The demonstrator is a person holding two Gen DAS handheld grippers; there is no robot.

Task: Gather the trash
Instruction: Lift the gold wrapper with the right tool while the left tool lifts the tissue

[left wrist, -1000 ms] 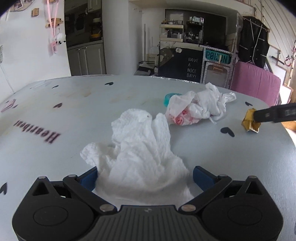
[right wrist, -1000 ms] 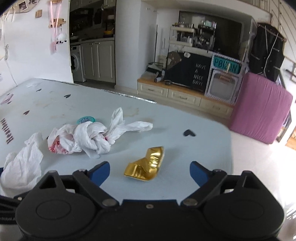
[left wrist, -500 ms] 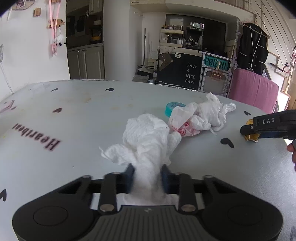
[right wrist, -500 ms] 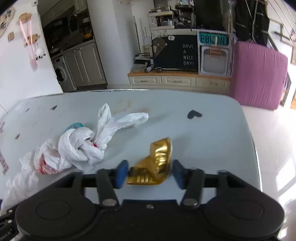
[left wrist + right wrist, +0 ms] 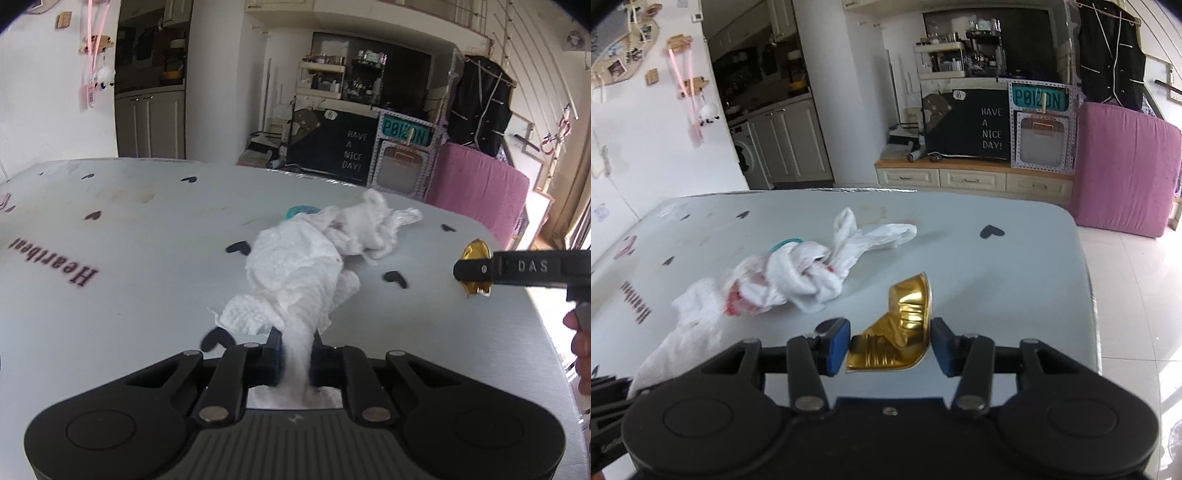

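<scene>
On the grey table (image 5: 129, 258), I hold my left gripper (image 5: 294, 350) clamped on the paper towel (image 5: 295, 273) and my right gripper (image 5: 890, 345), at 3 o'clock, half-closed on the gold foil cup (image 5: 901, 328), so both lift together.

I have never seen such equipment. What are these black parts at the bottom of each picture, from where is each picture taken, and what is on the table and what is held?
There is no robot here. A person holds a two-finger gripper in each hand, and a wide-angle camera on each gripper looks forward along its fingers. The black parts are the grippers themselves.

In the left wrist view, the left gripper is shut on a crumpled white paper towel. The right gripper reaches in from the right of that view.

In the right wrist view, the right gripper is closed on a crushed gold foil cup; its blue pads touch the cup's sides.

On the pale blue table lie a knotted white plastic bag with red print and, behind it, a small teal lid.
</scene>
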